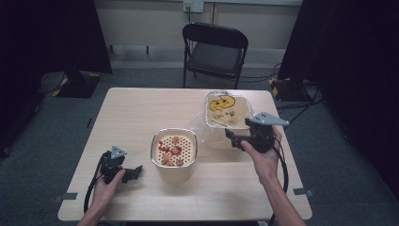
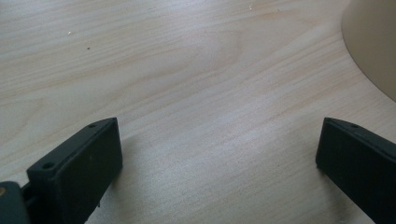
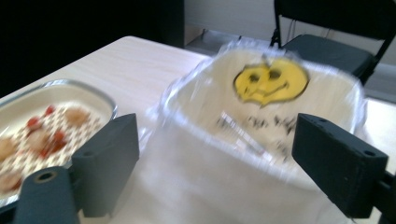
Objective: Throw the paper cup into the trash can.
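- Your left tongs (image 1: 136, 170) sat low at the near left of the bench (image 1: 141, 113), jaws spread wide apart and holding nothing; the left gripper view showed bare wood grain between them.
- The cream container (image 1: 174, 155) stood near the middle of the bench, just to the right of your left tongs, its curved wall at the upper right corner of the left gripper view (image 2: 373, 42).
- Inside it lay a perforated insert carrying red and tan food pieces (image 1: 171, 149).
- Your right tongs (image 3: 217, 163) were raised at the right side of the bench, jaws wide apart and gripping nothing.
- Directly ahead of them stood the clear plastic bag (image 3: 261, 135), blurred, with a yellow smiling pumpkin face (image 3: 270, 81) printed on it; it lined or wrapped a pale tub, and I could not tell which.
- The bag stood beside the cream container, to its right and farther from you; whether they touched was unclear.
- A black folding chair (image 1: 214, 49) stood beyond the far edge of the bench, with dark curtains (image 1: 47, 33) at both sides and cables on the floor (image 1: 291, 94).
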Demonstrator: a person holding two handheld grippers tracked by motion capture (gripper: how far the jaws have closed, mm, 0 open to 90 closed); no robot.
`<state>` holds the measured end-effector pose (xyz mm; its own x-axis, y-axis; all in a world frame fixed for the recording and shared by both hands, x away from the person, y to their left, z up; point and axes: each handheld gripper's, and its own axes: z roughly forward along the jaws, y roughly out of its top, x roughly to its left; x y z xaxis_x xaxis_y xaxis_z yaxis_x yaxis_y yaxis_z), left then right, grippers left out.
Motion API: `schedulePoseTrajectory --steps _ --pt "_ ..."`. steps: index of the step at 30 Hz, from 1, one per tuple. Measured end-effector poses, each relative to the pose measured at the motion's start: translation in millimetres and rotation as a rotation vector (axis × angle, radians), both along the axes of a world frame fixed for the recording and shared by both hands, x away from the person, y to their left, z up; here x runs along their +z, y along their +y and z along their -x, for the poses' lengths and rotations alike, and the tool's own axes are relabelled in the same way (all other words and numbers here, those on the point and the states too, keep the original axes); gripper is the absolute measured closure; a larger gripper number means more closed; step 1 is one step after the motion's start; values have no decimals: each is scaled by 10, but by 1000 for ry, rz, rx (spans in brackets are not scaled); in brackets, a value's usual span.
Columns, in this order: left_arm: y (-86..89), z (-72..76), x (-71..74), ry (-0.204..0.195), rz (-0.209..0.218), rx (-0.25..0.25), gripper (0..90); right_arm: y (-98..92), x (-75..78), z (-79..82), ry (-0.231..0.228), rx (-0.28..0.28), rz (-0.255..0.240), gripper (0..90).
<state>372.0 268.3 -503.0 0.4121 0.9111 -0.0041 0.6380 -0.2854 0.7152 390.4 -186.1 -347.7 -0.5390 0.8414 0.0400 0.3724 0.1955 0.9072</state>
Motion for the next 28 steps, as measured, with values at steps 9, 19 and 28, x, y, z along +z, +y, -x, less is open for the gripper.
schedulePoseTrajectory --steps 9,19,28 --pt "0 0 0 0 0 1 0 -162 -562 264 118 1 11 143" --pt "0 0 0 0 2 0 0 -239 -1291 261 264 -13 92 153" --pt "0 0 -1 0 2 0 0 -179 -1508 254 256 -46 216 135"
